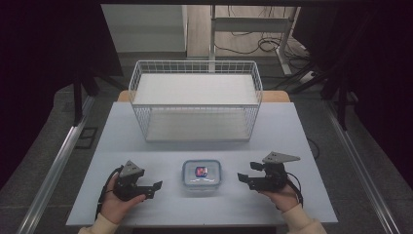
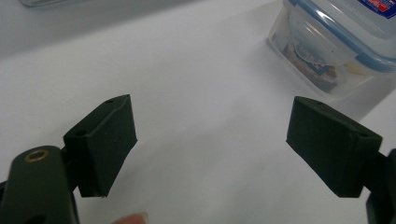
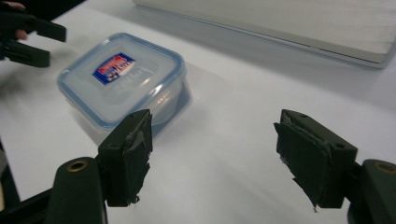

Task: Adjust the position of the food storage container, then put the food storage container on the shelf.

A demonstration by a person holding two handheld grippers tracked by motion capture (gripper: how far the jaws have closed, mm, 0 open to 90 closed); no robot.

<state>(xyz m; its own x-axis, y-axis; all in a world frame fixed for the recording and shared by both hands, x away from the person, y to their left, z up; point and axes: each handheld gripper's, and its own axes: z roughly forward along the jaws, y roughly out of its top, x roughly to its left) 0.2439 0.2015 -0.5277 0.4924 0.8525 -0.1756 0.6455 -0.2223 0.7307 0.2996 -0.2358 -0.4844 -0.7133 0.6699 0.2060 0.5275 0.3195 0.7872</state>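
A small lidded box [image 1: 201, 175] sits on the counter [image 1: 292, 136] near its front edge, midway between the two hands. From the high view, the left tongs [image 1: 155, 187] lie just left of the box and the right tongs [image 1: 242, 177] just right of it, both pointing inward at it and touching nothing. Behind the box stands a white wire basket [image 1: 195, 100], well apart from it.

The left gripper view adds the box's side: a clear wall, a blue-rimmed lid and a closed latch flap [image 2: 310, 35], with the box [image 2: 336, 42] up at the right beyond the left tongs [image 2: 212, 140], whose jaws stand wide apart over bare counter.

The right gripper view gives the lid top with its red and blue label [image 3: 113, 67]. The right tongs [image 3: 212, 161] are likewise spread wide, the box [image 3: 123, 84] lying beyond the left jaw. The pads [image 3: 135, 156] there look frayed. The left tongs [image 3: 28, 39] show far off at the top left.
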